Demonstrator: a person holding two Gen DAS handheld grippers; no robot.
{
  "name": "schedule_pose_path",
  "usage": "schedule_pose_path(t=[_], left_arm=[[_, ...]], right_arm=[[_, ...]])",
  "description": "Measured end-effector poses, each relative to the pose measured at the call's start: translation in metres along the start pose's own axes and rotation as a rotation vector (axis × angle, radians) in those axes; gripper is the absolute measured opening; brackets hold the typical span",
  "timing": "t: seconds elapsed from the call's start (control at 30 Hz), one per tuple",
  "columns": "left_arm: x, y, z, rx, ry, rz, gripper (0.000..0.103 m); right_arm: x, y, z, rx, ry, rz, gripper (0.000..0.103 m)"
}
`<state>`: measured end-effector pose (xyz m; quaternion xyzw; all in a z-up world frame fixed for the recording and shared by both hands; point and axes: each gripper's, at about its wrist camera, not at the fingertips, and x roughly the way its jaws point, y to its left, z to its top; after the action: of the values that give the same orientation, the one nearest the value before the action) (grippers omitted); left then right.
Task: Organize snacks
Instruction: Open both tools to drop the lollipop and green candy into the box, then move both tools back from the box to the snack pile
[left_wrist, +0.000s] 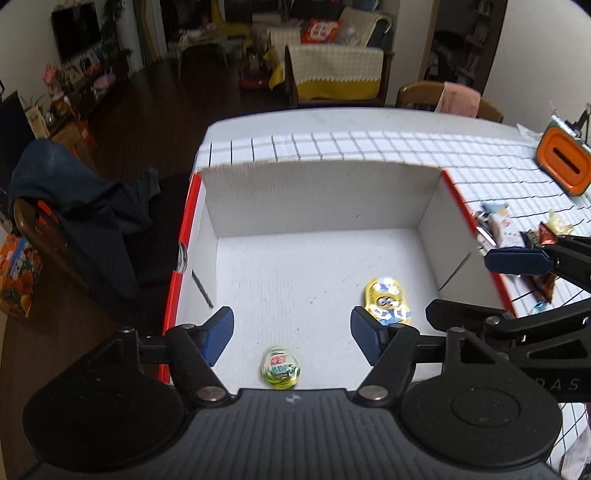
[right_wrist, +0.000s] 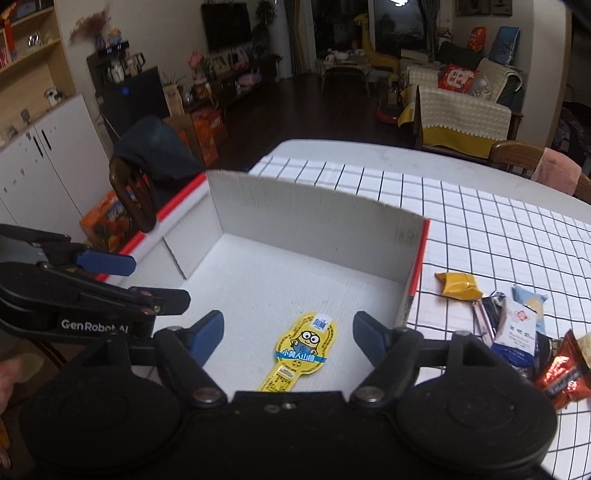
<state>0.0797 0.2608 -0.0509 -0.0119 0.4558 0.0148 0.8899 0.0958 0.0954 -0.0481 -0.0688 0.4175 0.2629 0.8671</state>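
Here the white cardboard box (left_wrist: 317, 199) with red outer edges sits on a table under a white grid-patterned cloth (left_wrist: 369, 147), and everything else is placed relative to it. Left of the box, off the table, a wooden chair draped in a dark garment (left_wrist: 74, 206) stands on the dark floor.

Over the box's near left part hangs the left gripper (left_wrist: 291, 334), its blue-padded fingers spread wide and holding nothing. Between those fingers, on the box floor close to the near wall, lies a small green-and-white wrapped snack (left_wrist: 281, 367). To the right of it, further in on the box floor, lies a yellow cartoon-figure snack packet (left_wrist: 388, 301), just beside the left gripper's right finger; whether they touch cannot be told.

In the right wrist view, the right gripper (right_wrist: 288, 334) hangs over the same box with its fingers likewise wide apart and empty, and the yellow packet lies flat on the floor between them, its narrow end toward the camera.

Right of the box, on the cloth, lies a gold-wrapped snack (right_wrist: 458, 285) near the box's right wall. Beyond it sits a loose cluster of packets: a white-and-blue packet (right_wrist: 515, 332) and a red foil snack (right_wrist: 563, 376) at the frame's edge.
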Motion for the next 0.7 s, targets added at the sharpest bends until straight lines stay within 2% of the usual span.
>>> schedule_pose_path(t=[0.3, 0.43, 0.47, 0.7], left_arm=[[-0.038, -0.017, -0.001, -0.003, -0.116, -0.022, 0.077], [-0.051, -0.033, -0.005, 0.016, -0.167, -0.009, 0.083], [-0.053, -0.038, -0.005, 0.021, -0.176, -0.012, 0.083], [-0.061, -0.082, -0.007, 0.063, -0.202, -0.058, 0.084]], right_arm=[[-0.054, -0.008, -0.005, 0.036, -0.101, 0.009, 0.089], [-0.075, -0.019, -0.012, 0.070, -0.133, 0.019, 0.093], [-0.080, -0.023, -0.013, 0.078, -0.140, 0.017, 0.096], [-0.109, -0.054, -0.032, 0.095, -0.179, -0.006, 0.102]])
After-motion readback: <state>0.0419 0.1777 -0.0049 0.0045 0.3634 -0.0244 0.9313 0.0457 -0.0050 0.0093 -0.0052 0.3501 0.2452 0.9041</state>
